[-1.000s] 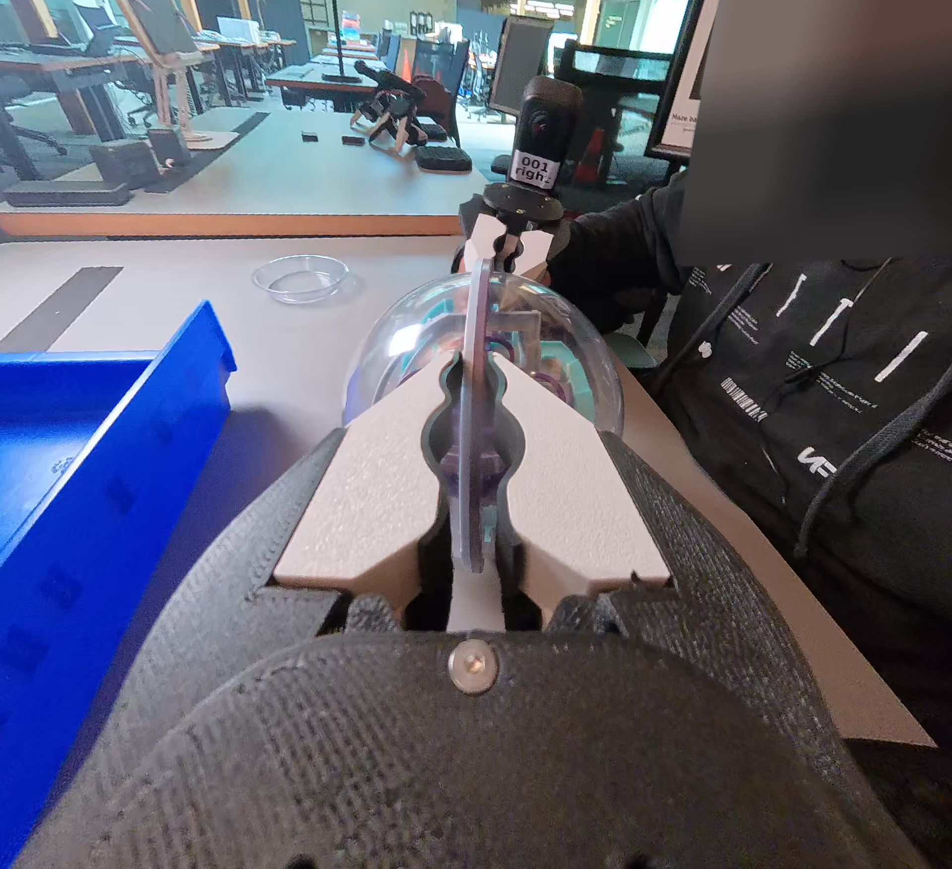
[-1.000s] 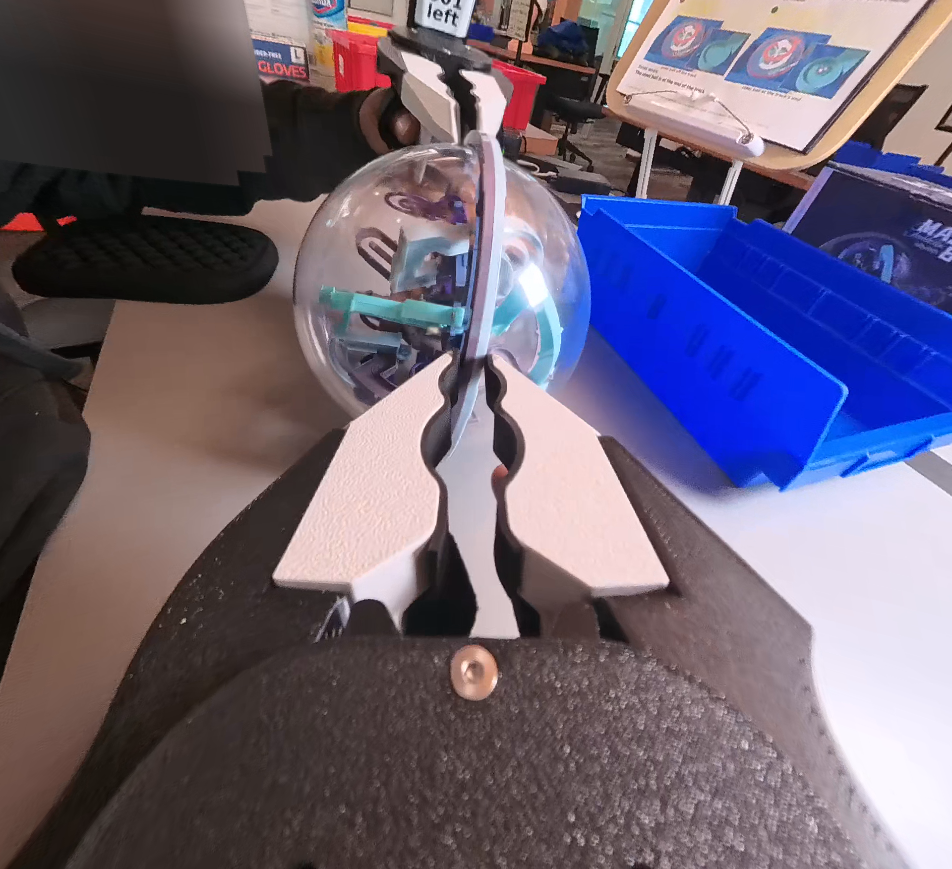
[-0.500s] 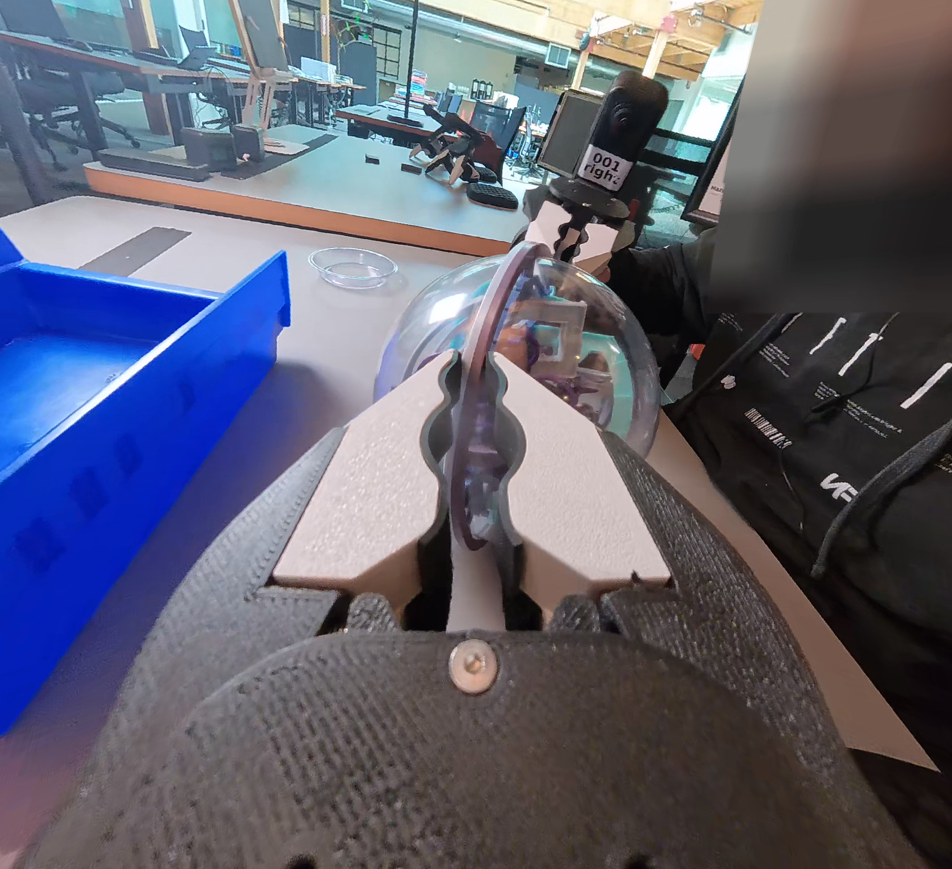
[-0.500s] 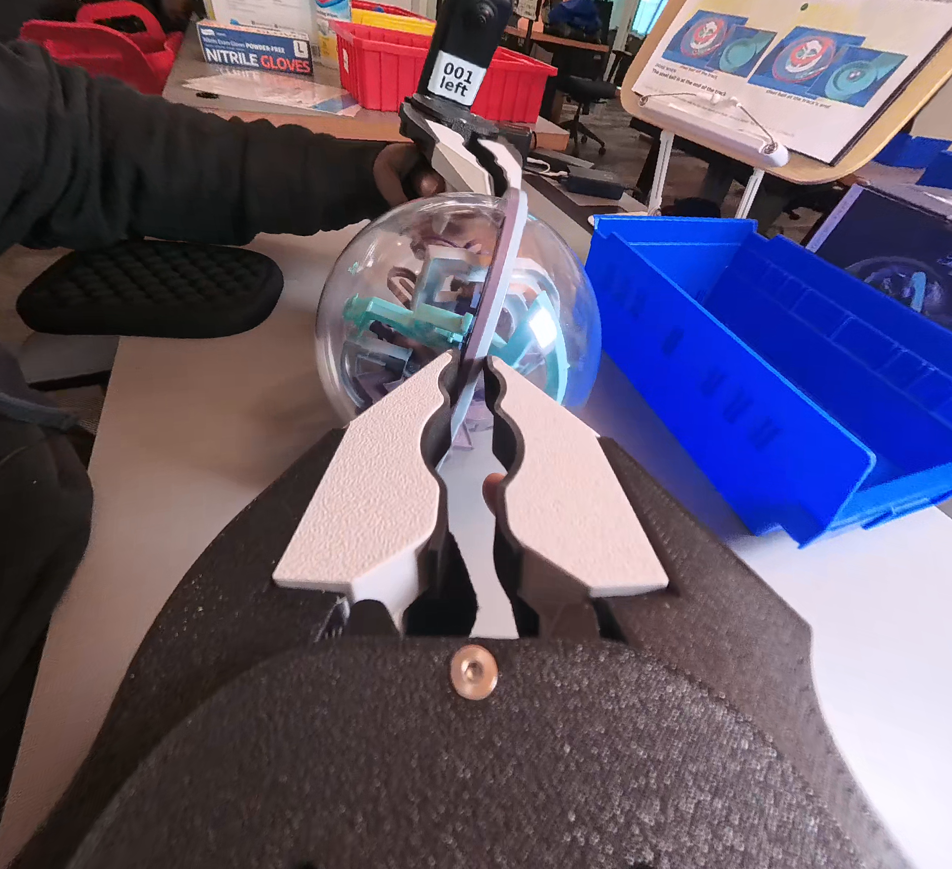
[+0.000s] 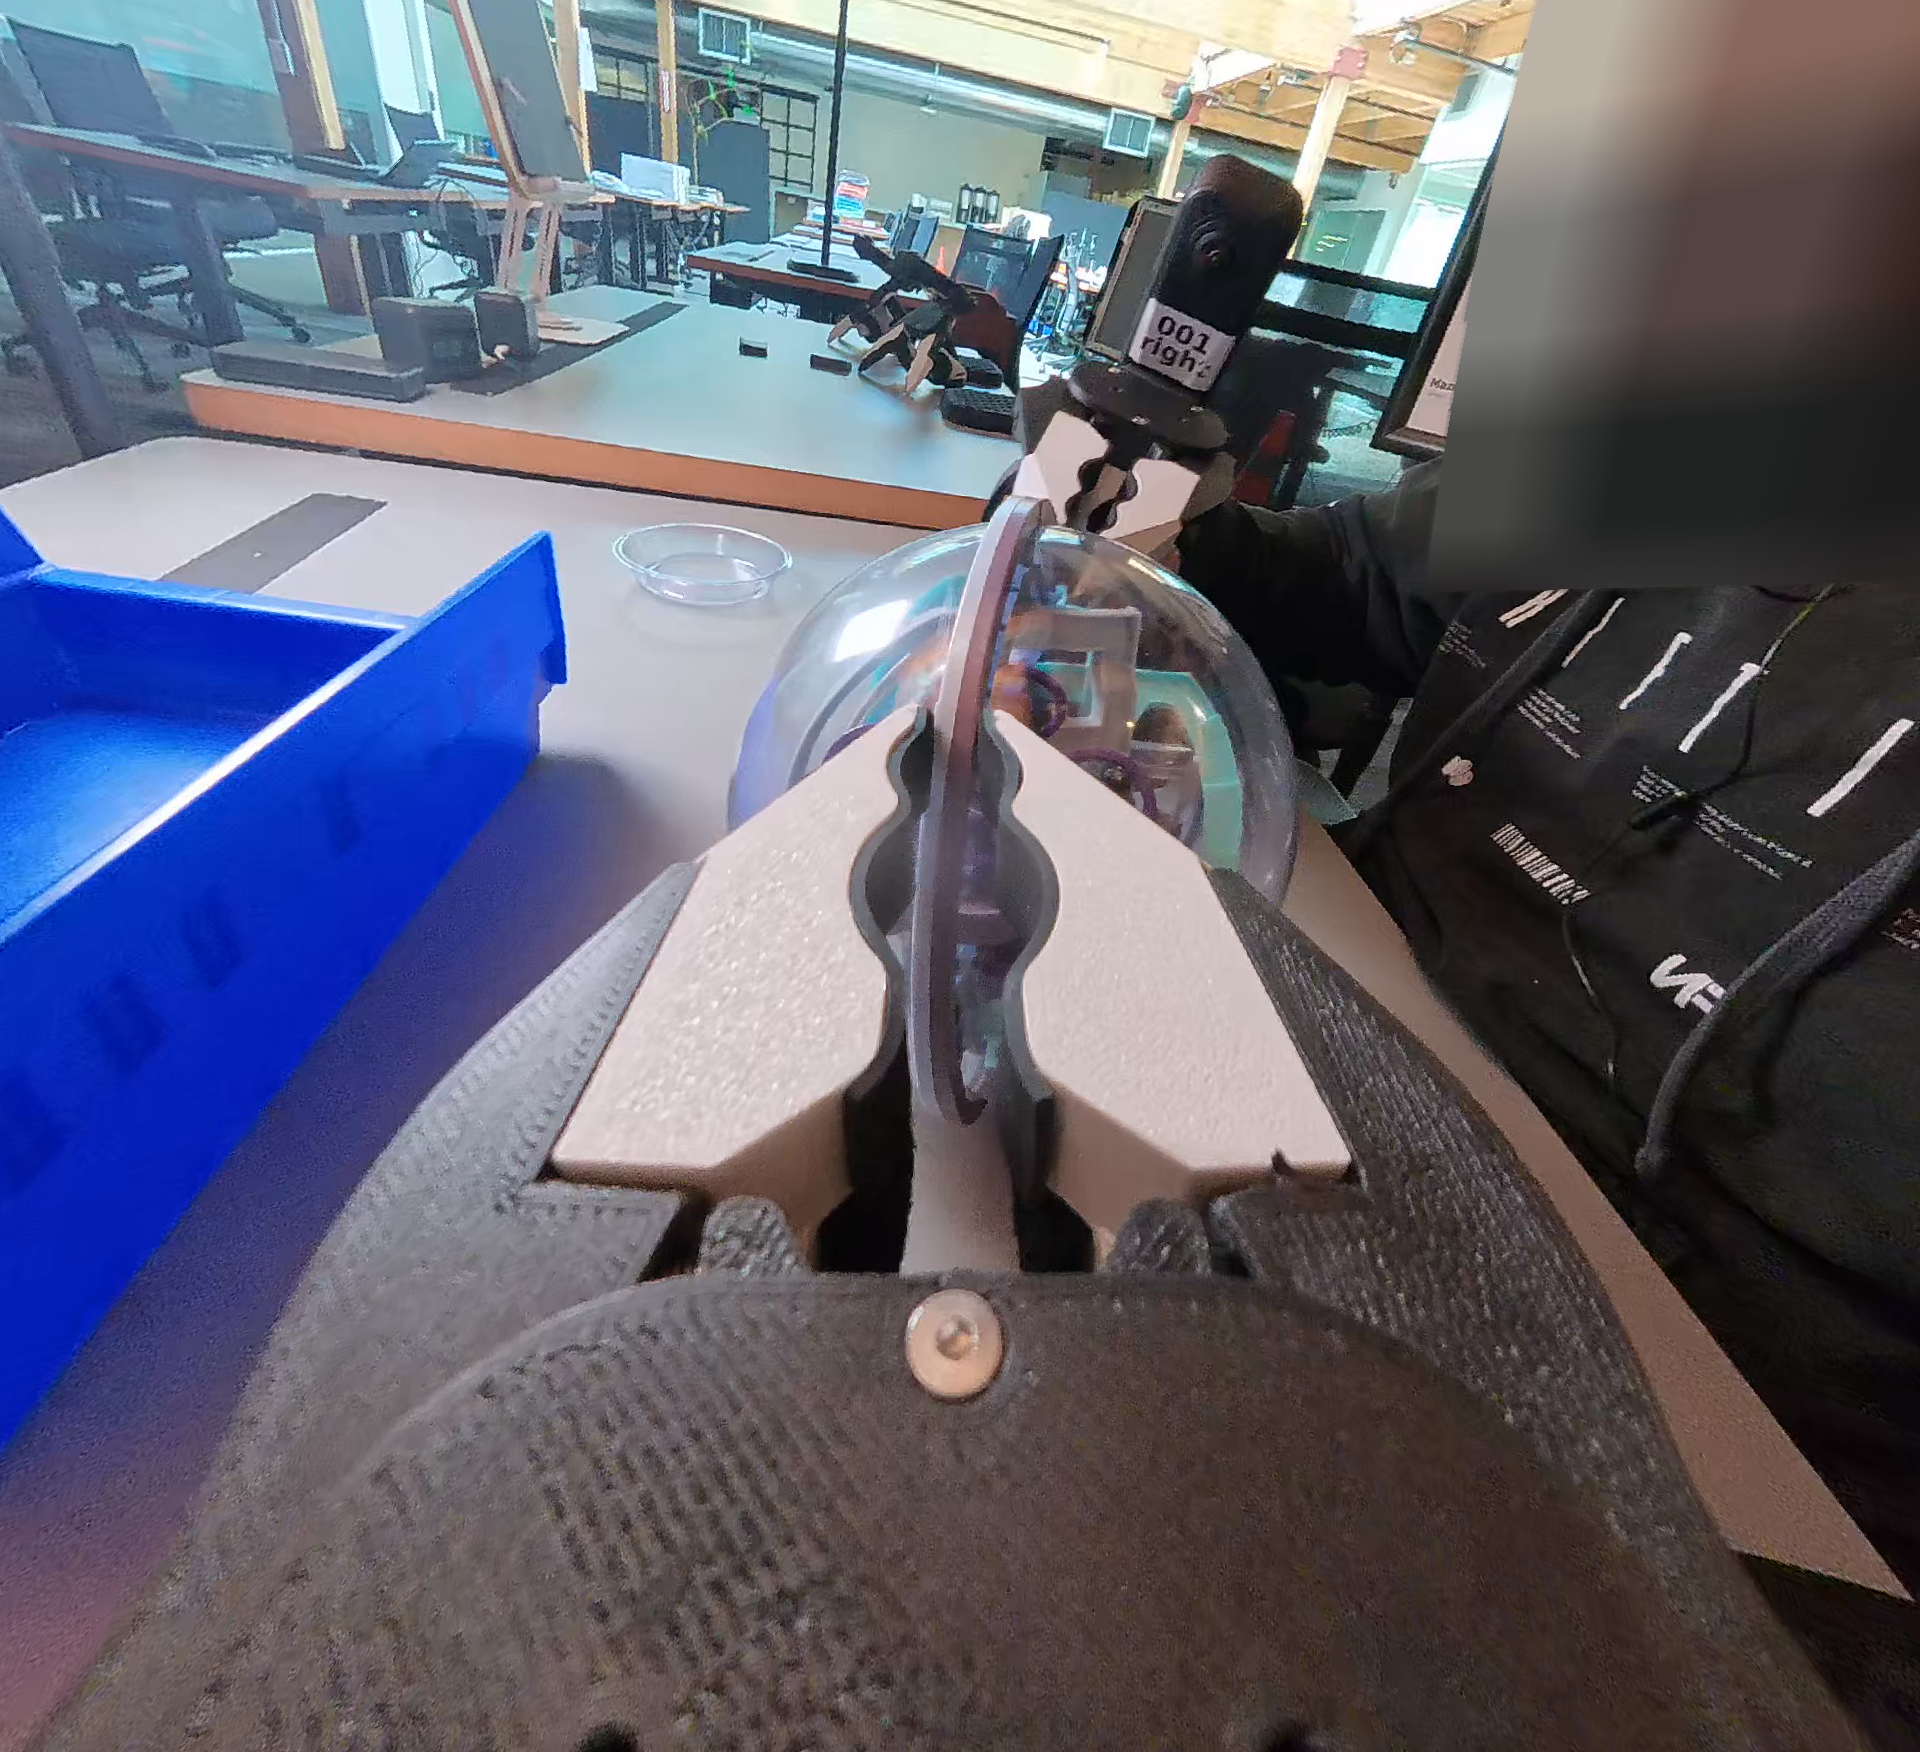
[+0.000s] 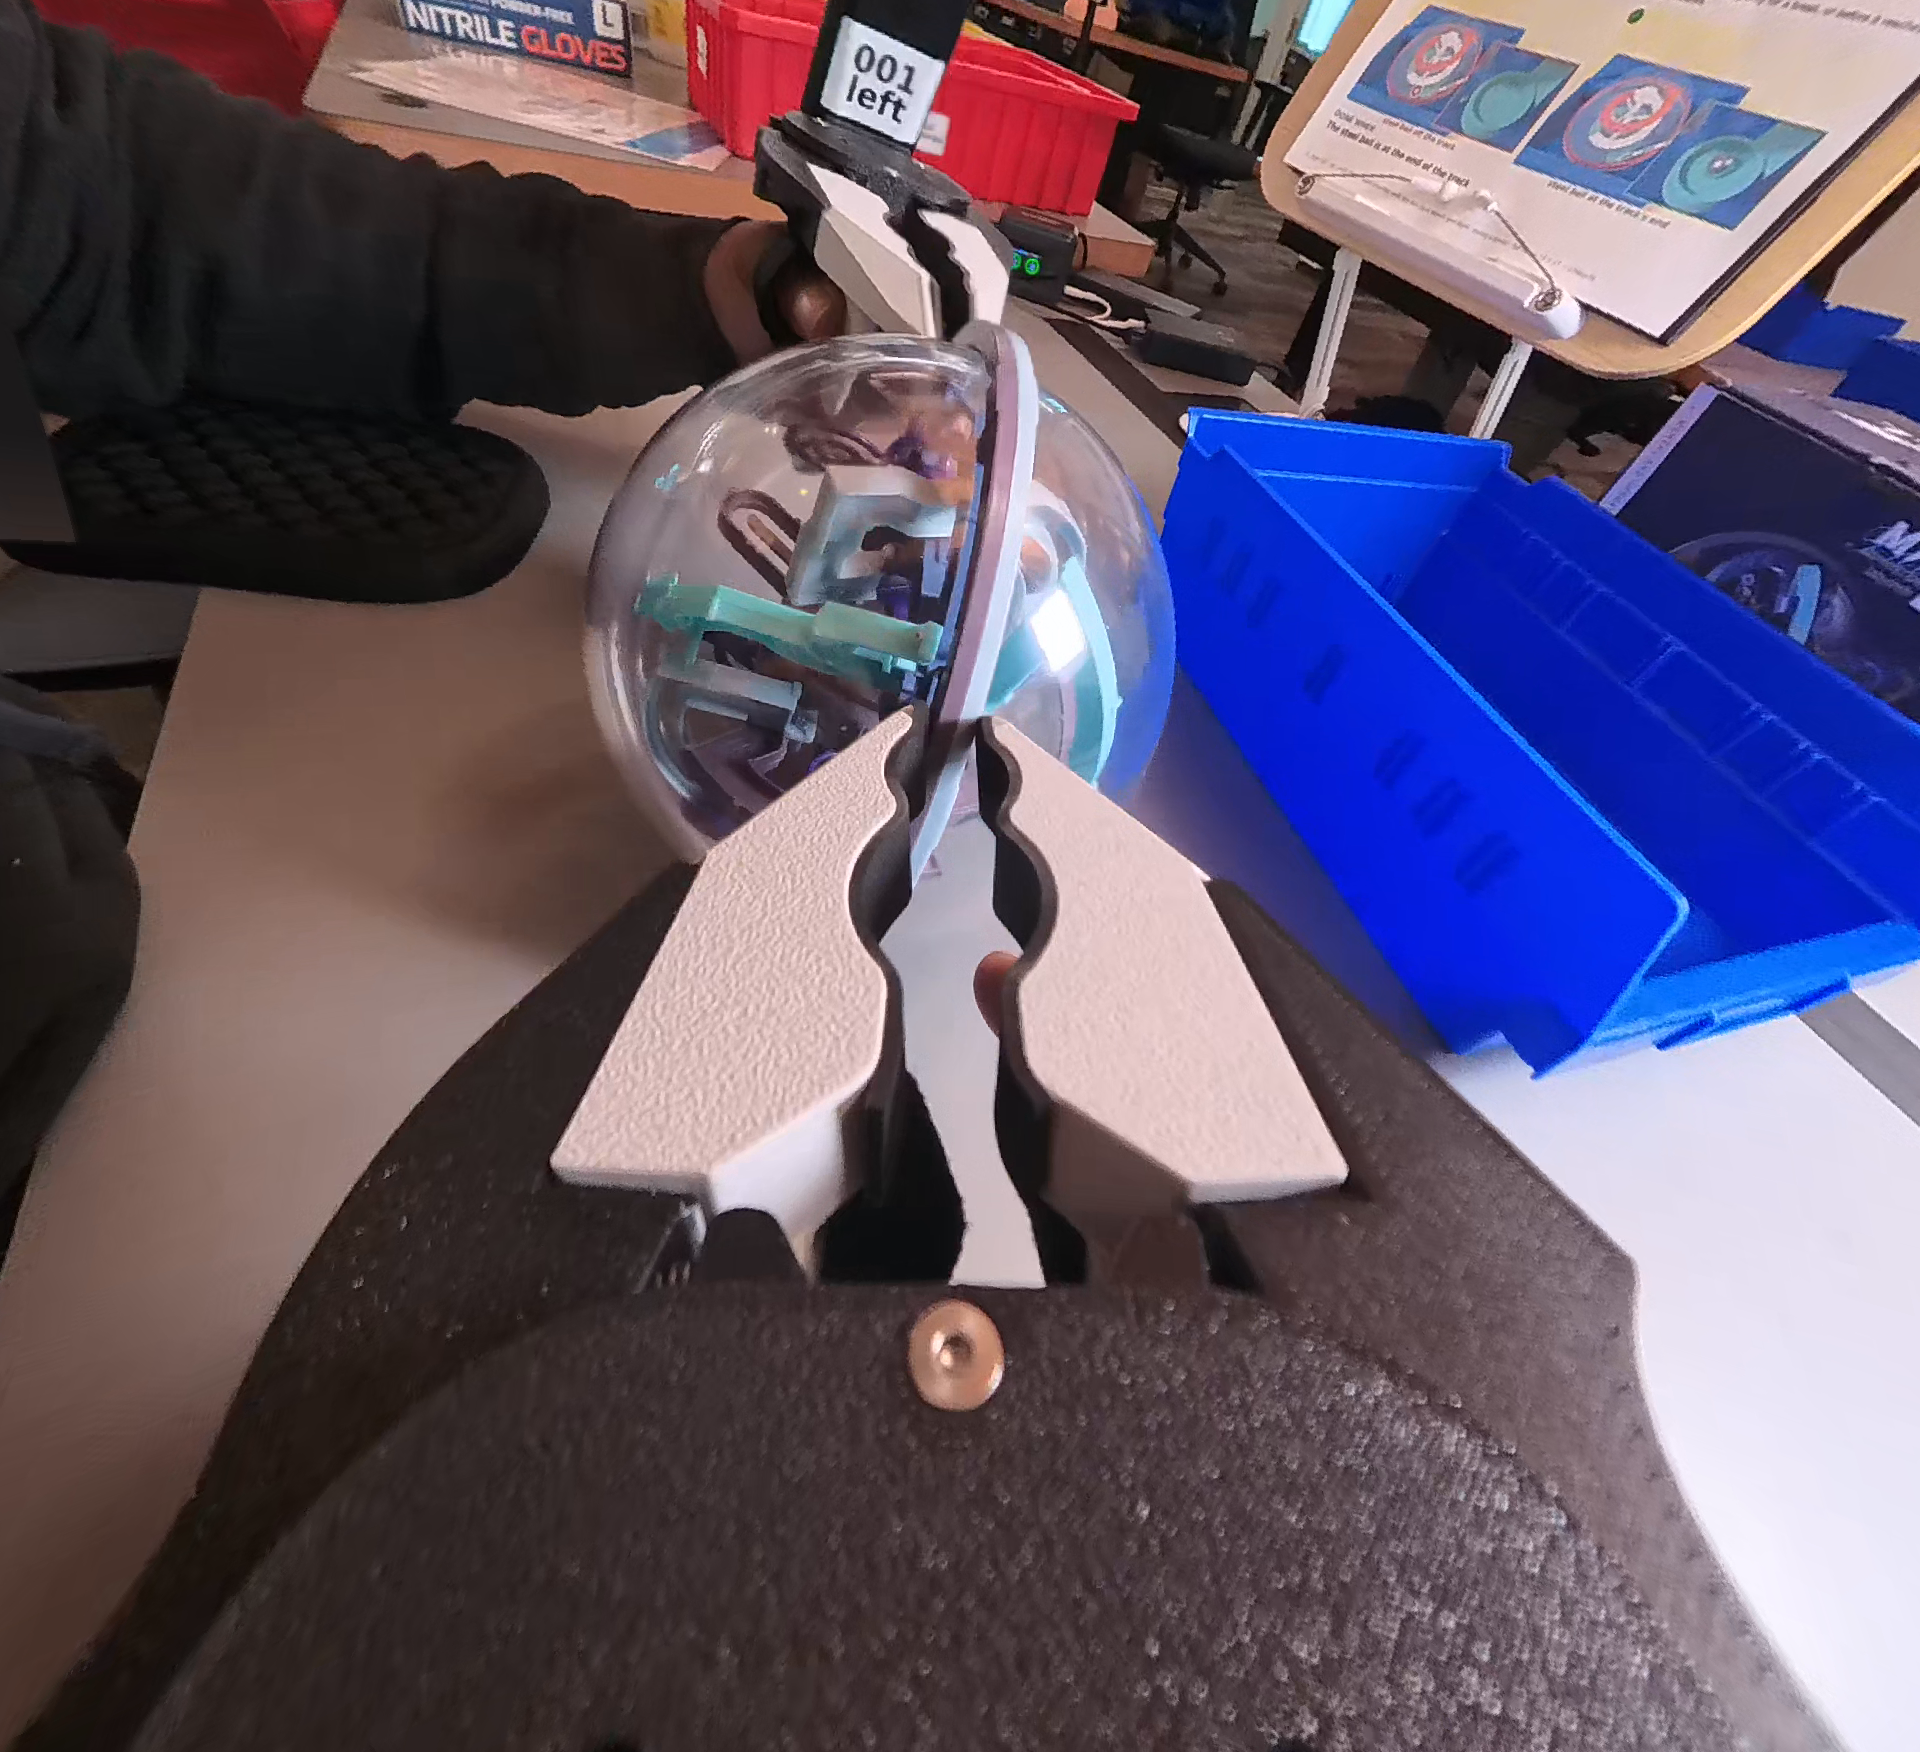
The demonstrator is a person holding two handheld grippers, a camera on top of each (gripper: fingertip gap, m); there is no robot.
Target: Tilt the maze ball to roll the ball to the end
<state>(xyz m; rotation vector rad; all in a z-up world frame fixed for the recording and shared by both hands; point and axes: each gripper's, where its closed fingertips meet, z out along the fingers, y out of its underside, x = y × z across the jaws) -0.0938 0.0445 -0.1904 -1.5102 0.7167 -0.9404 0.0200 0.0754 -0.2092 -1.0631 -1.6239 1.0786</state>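
Observation:
The maze ball [image 5: 1132, 715] is a clear sphere with teal, grey and purple tracks inside and a flat rim ring around its middle. It also shows in the right wrist view [image 6: 790, 601]. My left gripper [image 5: 956, 736] is shut on the rim ring at the near side. My right gripper [image 6: 945, 726] is shut on the rim ring at the opposite side. Each gripper shows in the other's view, the right one [image 5: 1101, 507] and the left one [image 6: 966, 310]. The ball is held above the table, tilted. The small ball inside cannot be made out.
A blue bin [image 5: 239, 767] stands beside the maze ball, also in the right wrist view [image 6: 1455, 715]. A clear dish [image 5: 701, 562] lies farther back on the table. A person in a dark hoodie [image 5: 1662, 819] sits at the table edge. An instruction board [image 6: 1600, 71] stands behind the bin.
Both grippers have swung with the maze ball held between them. The rim ring went from upright to leaning, and the views rose and turned.

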